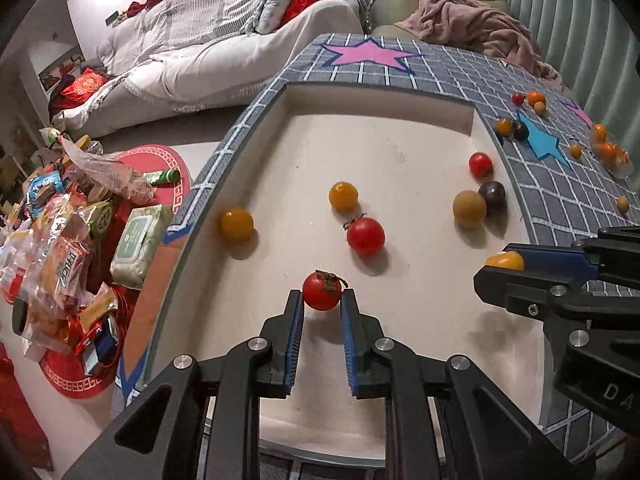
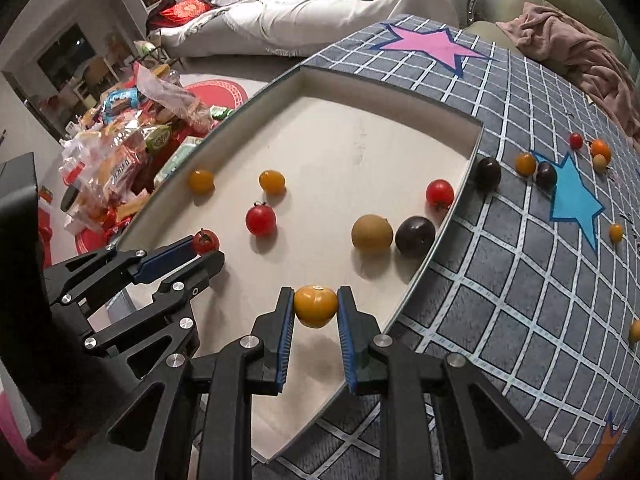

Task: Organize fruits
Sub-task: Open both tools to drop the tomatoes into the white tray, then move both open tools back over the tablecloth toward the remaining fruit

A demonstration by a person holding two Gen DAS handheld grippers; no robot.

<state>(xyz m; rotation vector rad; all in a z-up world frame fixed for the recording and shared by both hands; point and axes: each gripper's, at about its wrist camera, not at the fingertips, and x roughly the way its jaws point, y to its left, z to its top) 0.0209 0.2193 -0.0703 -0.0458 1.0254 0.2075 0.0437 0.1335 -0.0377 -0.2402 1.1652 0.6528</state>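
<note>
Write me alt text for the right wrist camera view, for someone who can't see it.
The right gripper clamps an orange tomato above a shallow pale tray holding seven loose fruits. At left, the left gripper pinches a red tomato. More small fruits lie on the grey grid cloth at right.

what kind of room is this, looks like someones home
Most likely a home living room: a sofa with cushions behind a low table covered by a star-patterned cloth, and a heap of snack packets on the floor beside it.

Both wrist cameras look steeply down (close) at one shared tray (image 1: 256, 120).
</note>
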